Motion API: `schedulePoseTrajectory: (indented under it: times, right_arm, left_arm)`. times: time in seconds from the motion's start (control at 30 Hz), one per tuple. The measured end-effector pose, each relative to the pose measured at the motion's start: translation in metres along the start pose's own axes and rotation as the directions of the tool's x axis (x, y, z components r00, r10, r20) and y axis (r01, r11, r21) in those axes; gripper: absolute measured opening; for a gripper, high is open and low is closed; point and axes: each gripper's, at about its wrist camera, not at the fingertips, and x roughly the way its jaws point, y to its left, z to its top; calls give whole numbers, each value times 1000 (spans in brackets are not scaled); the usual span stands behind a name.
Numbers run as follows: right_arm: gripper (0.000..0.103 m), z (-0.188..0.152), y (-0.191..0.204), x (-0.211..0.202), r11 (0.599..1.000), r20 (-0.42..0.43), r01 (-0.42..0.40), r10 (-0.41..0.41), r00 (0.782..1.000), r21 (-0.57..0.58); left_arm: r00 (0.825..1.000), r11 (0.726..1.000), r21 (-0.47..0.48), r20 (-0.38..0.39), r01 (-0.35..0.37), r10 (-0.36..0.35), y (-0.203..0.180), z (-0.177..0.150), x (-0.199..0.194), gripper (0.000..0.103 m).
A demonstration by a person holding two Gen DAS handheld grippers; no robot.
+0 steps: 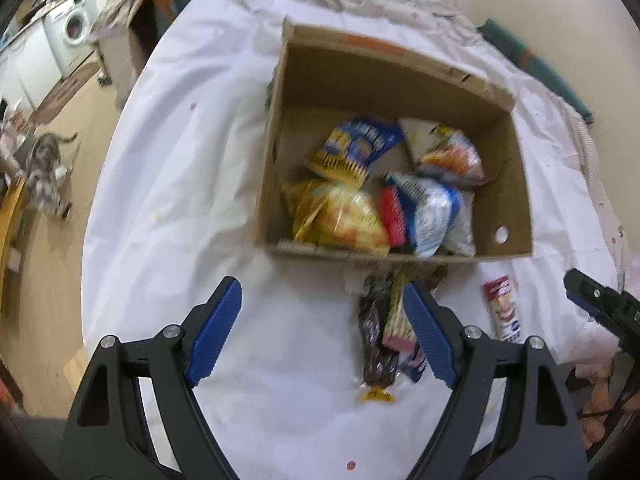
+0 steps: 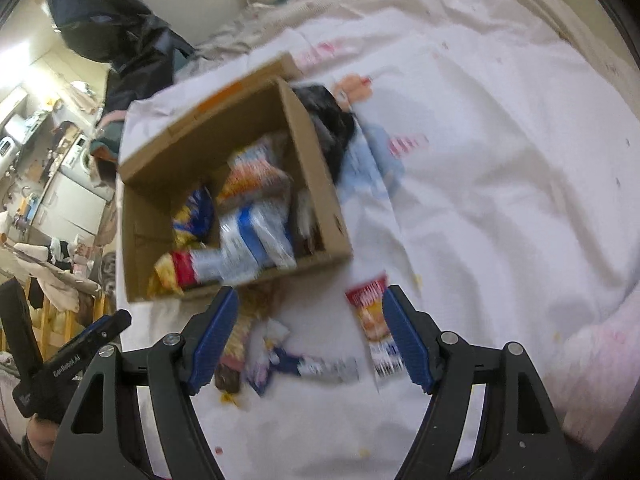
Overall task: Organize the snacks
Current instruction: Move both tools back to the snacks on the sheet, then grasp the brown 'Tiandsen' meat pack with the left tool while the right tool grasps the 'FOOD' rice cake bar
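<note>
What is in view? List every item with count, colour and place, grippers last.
Brown cardboard box: one, open, on the white sheet.
White bed sheet: one, under everything.
Snack bags in the box: about four; blue-and-yellow, white-and-orange, yellow, blue-white-and-red.
Loose snack packets in front of the box: a dark brown one in a small pile, and a red-and-white one apart to the right.
White washing machine: one, far left background.
Left gripper: black with blue pads, open, empty.
Right gripper: same colours, open, empty.
</note>
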Motion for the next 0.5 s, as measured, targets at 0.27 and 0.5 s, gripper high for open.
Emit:
schedulePoseTrajectory:
  times: [0.27,0.5]
  right_arm:
    - [77,-3,-33,19,989,-67,6,4,998,147]
    - [77,-4,-32,19,991,-71,7,2,997,135]
  left_arm:
    - [988,997,64,-143,-44,53,-17,-28,44,81]
    - [964,978,208,-264,17,39,-57,-53,84,81]
